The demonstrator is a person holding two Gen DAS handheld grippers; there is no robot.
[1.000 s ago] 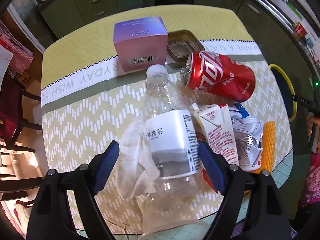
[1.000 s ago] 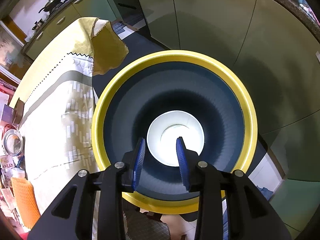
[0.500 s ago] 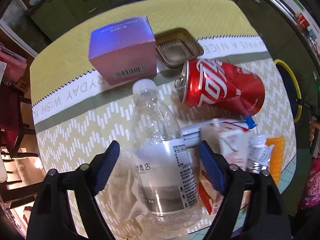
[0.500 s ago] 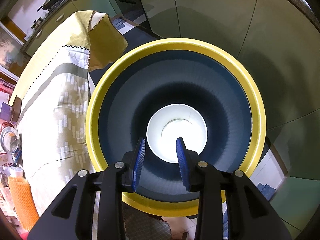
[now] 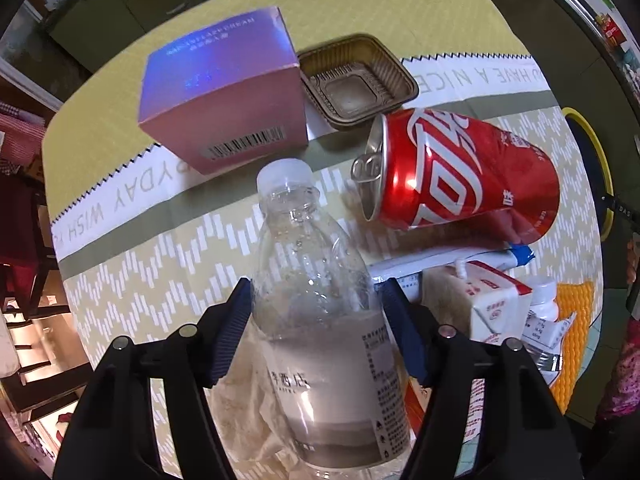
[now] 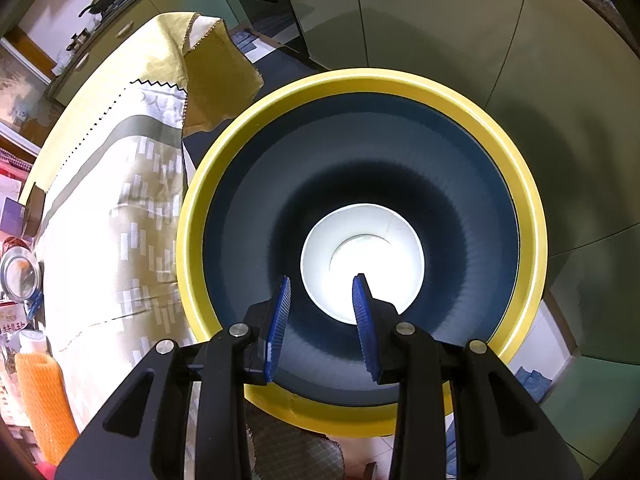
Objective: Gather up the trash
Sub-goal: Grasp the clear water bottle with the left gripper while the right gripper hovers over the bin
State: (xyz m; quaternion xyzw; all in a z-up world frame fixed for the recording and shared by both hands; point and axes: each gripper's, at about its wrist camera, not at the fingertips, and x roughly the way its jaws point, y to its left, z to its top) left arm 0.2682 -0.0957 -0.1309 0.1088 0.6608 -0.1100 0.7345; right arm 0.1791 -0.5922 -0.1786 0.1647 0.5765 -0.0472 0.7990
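In the left wrist view my left gripper [image 5: 316, 304] is shut on a clear plastic bottle [image 5: 316, 312] with a white cap and white label, its blue pads pressing both sides of the bottle's body. A crumpled tissue [image 5: 240, 408] lies under the bottle. In the right wrist view my right gripper [image 6: 322, 304] is open and empty, held over the mouth of a dark blue trash bin with a yellow rim [image 6: 532, 208]. A white paper cup [image 6: 384, 240] lies at the bin's bottom.
On the tablecloth lie a red cola can [image 5: 468, 168] on its side, a pink-purple box [image 5: 224, 92], a brown plastic tray [image 5: 356, 80], a milk carton [image 5: 496, 308], wrappers and an orange foam net [image 5: 576, 332]. The bin stands beside the table's draped edge [image 6: 132, 216].
My left gripper has moved forward along the bottle and closed on it. My right gripper has stayed over the bin, shifting slightly, still open.
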